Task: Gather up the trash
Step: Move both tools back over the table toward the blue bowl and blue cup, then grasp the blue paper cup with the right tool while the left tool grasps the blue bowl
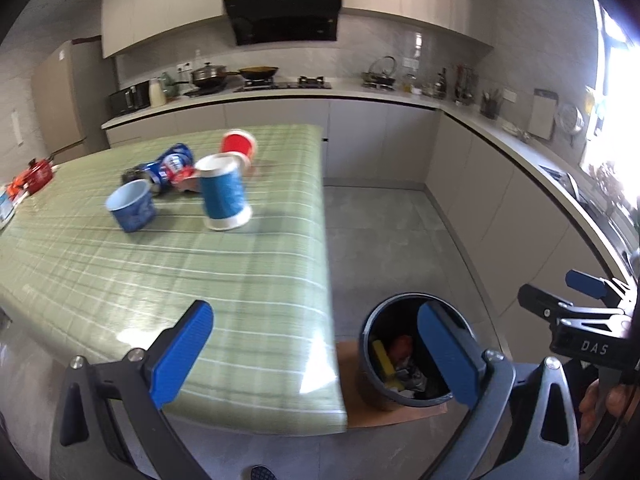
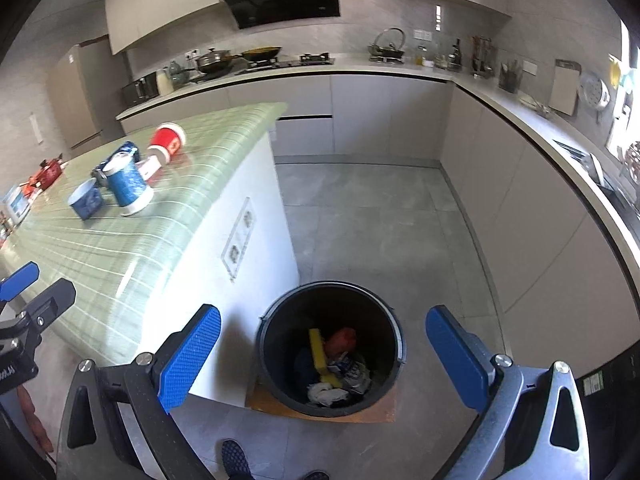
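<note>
With both tools empty, I read this as between pickups: right gripper (image 2: 322, 354) spread wide above the bin (image 2: 394, 330), left gripper (image 1: 314, 356) wide at the table (image 1: 240, 280) edge; cups (image 1: 224, 196) wait mid-table.

Bin (image 2: 394, 344) mouth open from above; table (image 2: 132, 264) edge crowds its left side.

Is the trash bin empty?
No, the trash bin already holds a yellow sponge, something red and crumpled paper.
</note>
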Tool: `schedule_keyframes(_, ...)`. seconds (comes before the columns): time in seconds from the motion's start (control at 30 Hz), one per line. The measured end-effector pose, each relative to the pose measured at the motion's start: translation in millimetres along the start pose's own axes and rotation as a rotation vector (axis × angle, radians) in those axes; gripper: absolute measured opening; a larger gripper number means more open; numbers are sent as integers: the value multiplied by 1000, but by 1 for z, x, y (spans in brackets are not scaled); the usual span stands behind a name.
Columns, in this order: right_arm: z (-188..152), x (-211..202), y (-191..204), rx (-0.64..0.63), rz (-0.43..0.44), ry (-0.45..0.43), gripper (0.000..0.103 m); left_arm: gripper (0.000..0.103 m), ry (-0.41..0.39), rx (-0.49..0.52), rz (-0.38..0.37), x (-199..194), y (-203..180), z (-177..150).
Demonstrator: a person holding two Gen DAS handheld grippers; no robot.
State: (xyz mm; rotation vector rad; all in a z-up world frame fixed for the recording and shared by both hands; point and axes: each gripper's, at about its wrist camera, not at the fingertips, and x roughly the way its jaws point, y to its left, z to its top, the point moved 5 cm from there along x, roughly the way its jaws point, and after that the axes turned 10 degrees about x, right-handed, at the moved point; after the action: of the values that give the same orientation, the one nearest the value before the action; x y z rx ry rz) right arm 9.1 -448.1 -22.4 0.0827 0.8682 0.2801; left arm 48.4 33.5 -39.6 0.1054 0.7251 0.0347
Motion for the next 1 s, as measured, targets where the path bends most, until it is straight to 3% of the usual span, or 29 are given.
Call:
schedule_keyframes(0.17,2,3,33,-31,50,0,103,103,-35,-36,46,-9,38,-5)
schedule_keyframes(0.33,3,9,76,-75,96,4,103,103,18,-72,118,-9,84,-14)
schedule_keyframes(0.47,6,10,112,-107,118,-1,103,103,21,-133,106,-7,118,-19)
schedule_keyframes(1.0,17,45,244,-170,152,1,103,103,21,-182,79,27,224,-14)
